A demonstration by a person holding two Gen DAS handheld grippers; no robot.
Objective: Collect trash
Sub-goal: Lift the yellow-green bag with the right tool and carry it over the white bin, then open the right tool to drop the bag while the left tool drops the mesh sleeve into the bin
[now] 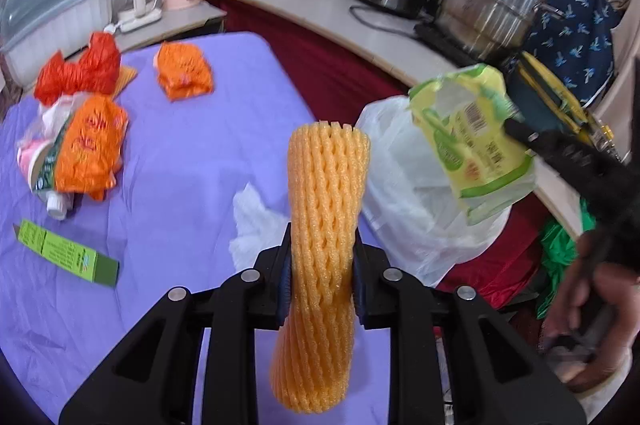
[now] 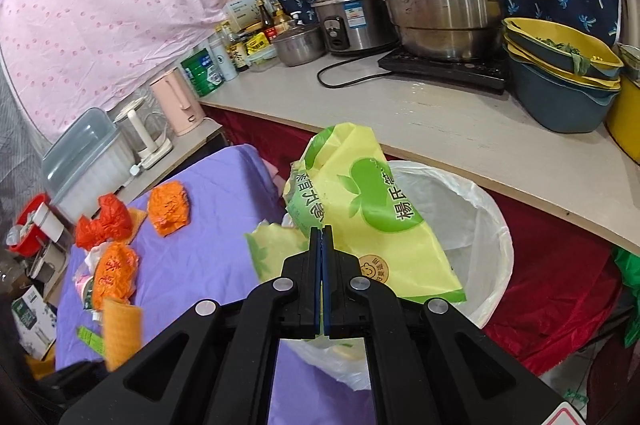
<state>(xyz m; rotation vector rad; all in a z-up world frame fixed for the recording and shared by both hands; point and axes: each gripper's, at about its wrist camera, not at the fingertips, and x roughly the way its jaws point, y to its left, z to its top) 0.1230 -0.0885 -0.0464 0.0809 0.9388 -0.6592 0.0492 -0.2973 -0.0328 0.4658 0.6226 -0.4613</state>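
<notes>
Above the white-lined bin (image 2: 472, 225), the right gripper (image 2: 322, 237) pinches a yellow-green plastic packet (image 2: 372, 221); the left gripper (image 1: 322, 261) clamps an orange foam net sleeve (image 1: 324, 225).

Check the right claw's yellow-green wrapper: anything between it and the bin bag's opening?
Nothing visible. The right claw holds the yellow-green wrapper over the near rim of the white-lined bin, whose mouth is open. The left claw with the foam net is off to the side.
</notes>
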